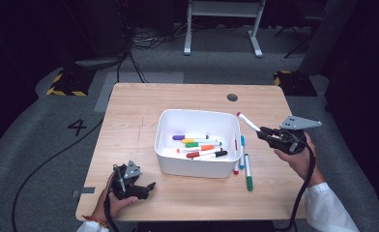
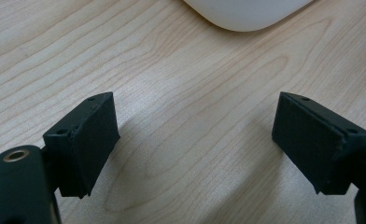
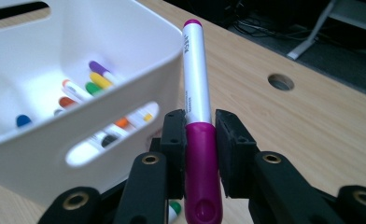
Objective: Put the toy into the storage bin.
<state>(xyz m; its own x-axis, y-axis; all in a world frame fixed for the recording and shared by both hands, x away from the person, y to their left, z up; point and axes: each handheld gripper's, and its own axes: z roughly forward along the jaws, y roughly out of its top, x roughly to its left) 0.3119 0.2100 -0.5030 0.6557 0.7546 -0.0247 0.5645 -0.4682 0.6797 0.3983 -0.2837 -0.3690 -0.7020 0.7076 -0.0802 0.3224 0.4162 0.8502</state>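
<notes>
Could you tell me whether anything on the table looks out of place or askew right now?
Yes: three markers, a red one, a blue one and a green one, lie loose on the table right of the white bin, while the others lie inside it. The right hand-held gripper holds a magenta marker.

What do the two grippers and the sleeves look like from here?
Both grippers are black with blocky two-jaw pads and brass-coloured rivets. The left gripper and right gripper each carry a grey three-cornered plate and trail a black cable. The right sleeve is white; the left wrist wears a bracelet.
</notes>
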